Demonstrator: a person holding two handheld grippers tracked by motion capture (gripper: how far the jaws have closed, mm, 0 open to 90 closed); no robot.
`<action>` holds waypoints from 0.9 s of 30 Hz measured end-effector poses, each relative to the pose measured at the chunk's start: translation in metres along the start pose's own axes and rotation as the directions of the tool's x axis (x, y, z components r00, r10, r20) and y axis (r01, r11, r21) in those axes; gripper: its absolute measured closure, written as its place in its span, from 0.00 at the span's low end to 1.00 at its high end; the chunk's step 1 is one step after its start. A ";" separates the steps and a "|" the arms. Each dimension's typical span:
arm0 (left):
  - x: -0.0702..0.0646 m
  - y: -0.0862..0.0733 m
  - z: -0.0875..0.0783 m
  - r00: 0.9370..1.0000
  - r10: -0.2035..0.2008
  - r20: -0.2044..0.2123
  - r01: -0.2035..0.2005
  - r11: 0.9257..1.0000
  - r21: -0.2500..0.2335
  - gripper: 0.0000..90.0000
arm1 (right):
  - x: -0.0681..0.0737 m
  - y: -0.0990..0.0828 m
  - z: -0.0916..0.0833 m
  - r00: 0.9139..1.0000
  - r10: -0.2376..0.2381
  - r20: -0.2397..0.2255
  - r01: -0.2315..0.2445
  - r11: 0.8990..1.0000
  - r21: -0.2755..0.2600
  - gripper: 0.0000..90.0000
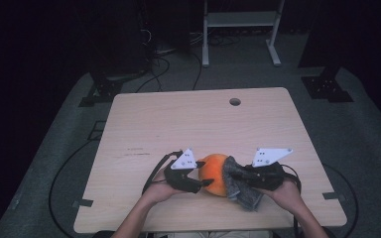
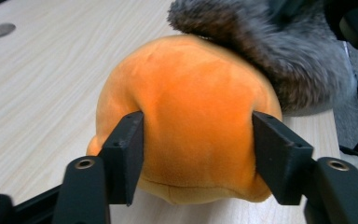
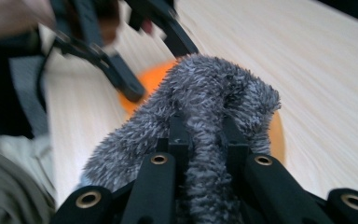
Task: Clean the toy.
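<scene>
An orange plush toy (image 1: 213, 171) lies on the wooden table (image 1: 178, 119) near its front edge. A grey fuzzy cloth (image 1: 240, 191) is draped against its right side. My left gripper (image 1: 204, 181) comes in from the left. In the left gripper view its two black jaws sit on either side of the orange plush (image 2: 196, 107), and the left gripper (image 2: 199, 140) pads press into it. My right gripper (image 1: 229, 173) is shut on the grey cloth (image 3: 205, 93), a fold of which is pinched between the right gripper (image 3: 204, 133) jaws. Orange shows behind the cloth there.
A round cable hole (image 1: 234, 101) lies at the table's far edge. Beyond the table a white metal frame (image 1: 240, 20) and black stand bases (image 1: 327, 87) rest on the grey floor, with cables trailing. The table's front edge is just below both hands.
</scene>
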State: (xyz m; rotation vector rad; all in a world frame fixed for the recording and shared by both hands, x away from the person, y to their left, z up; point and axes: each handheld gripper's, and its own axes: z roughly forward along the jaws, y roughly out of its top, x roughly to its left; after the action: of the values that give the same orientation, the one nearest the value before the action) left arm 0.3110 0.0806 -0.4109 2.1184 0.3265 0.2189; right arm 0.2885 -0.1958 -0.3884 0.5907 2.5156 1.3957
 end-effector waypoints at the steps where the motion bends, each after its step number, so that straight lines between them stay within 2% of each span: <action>1: -0.002 0.001 0.000 1.000 0.012 0.005 -0.012 1.000 -0.004 0.44 | 0.003 0.003 0.000 1.000 -0.002 -0.009 0.001 1.000 -0.017 0.87; 2: -0.004 0.003 0.000 1.000 0.027 0.006 -0.027 1.000 -0.005 0.44 | 0.005 0.005 0.001 1.000 -0.012 -0.017 0.011 1.000 -0.028 0.87; 4: -0.007 0.005 0.001 0.999 0.039 -0.001 -0.039 0.999 -0.001 0.42 | 0.008 0.007 0.006 0.999 -0.033 -0.012 0.033 0.999 -0.010 0.87; 5: -0.005 0.004 0.002 1.000 0.012 0.011 -0.012 1.000 -0.001 0.32 | 0.005 0.005 0.009 1.000 -0.025 -0.009 0.025 1.000 -0.005 0.87; 6: -0.005 0.004 0.002 1.000 0.012 0.011 -0.012 1.000 -0.001 0.26 | 0.005 0.005 0.009 1.000 -0.025 -0.009 0.025 1.000 -0.005 0.87; 7: -0.003 0.003 0.002 1.000 -0.005 0.015 0.005 1.000 0.005 0.20 | 0.001 0.001 0.009 1.000 -0.012 -0.006 0.012 1.000 0.001 0.87; 9: 0.001 0.001 0.006 0.999 -0.030 0.011 0.030 0.999 0.036 0.17 | 0.000 0.000 0.009 1.000 -0.011 -0.002 0.011 1.000 0.008 0.87; 10: 0.001 0.000 0.008 0.999 -0.038 0.018 0.037 0.998 0.044 0.17 | -0.001 -0.002 0.010 1.000 -0.010 0.006 0.009 1.000 0.021 0.87; 12: -0.001 0.001 0.008 1.000 -0.023 0.016 0.023 0.999 0.042 0.26 | -0.002 -0.002 0.010 1.000 -0.007 0.007 0.007 1.000 0.023 0.87; 13: -0.003 0.001 0.007 1.000 -0.003 0.007 0.003 0.999 0.040 0.26 | -0.002 -0.001 0.009 1.000 -0.006 0.004 0.006 1.000 0.025 0.87; 14: -0.004 0.003 0.006 1.000 0.009 0.002 -0.009 0.999 0.039 0.33 | 0.002 0.003 0.007 1.000 -0.021 0.010 0.021 1.000 0.018 0.87; 15: -0.008 0.006 0.005 0.999 0.041 -0.006 -0.041 0.999 0.023 0.34 | 0.004 0.005 0.006 1.000 -0.026 -0.002 0.026 1.000 0.005 0.87; 16: -0.008 0.006 0.005 0.999 0.041 -0.006 -0.041 0.999 0.023 0.35 | 0.004 0.005 0.006 1.000 -0.026 -0.002 0.026 1.000 0.005 0.87; 17: -0.014 0.009 0.006 0.997 0.074 -0.018 -0.074 0.997 0.030 0.35 | 0.012 0.012 0.007 0.999 -0.047 -0.022 0.047 0.999 -0.011 0.87; 18: -0.014 0.009 0.006 0.997 0.074 -0.018 -0.074 0.997 0.030 0.35 | 0.012 0.012 0.007 0.999 -0.047 -0.022 0.047 0.999 -0.011 0.87; 19: -0.017 0.010 0.006 0.993 0.111 -0.032 -0.109 0.993 0.049 0.35 | 0.018 0.015 0.013 0.997 -0.067 -0.025 0.067 0.998 0.007 0.87; 23: -0.017 0.008 0.005 0.993 0.118 -0.026 -0.116 0.992 0.055 0.35 | 0.017 0.013 0.016 0.997 -0.061 -0.040 0.061 0.998 0.009 0.88; 24: -0.017 0.007 0.005 0.991 0.128 -0.033 -0.125 0.989 0.075 0.36 | 0.013 0.010 0.015 0.998 -0.054 -0.029 0.054 0.998 0.017 0.88; 26: -0.016 0.006 0.005 0.991 0.132 -0.031 -0.129 0.988 0.081 0.36 | 0.011 0.009 0.014 0.998 -0.051 -0.022 0.051 0.998 0.020 0.88; 27: -0.013 0.003 0.005 0.991 0.134 -0.029 -0.130 0.986 0.102 0.36 | 0.006 0.004 0.013 0.999 -0.040 -0.002 0.040 0.999 0.031 0.88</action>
State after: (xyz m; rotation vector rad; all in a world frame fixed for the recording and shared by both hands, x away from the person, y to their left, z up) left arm 0.3001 0.0709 -0.4114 2.2400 0.2216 0.3239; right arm 0.2888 -0.1813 -0.3917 0.5418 2.5404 1.3462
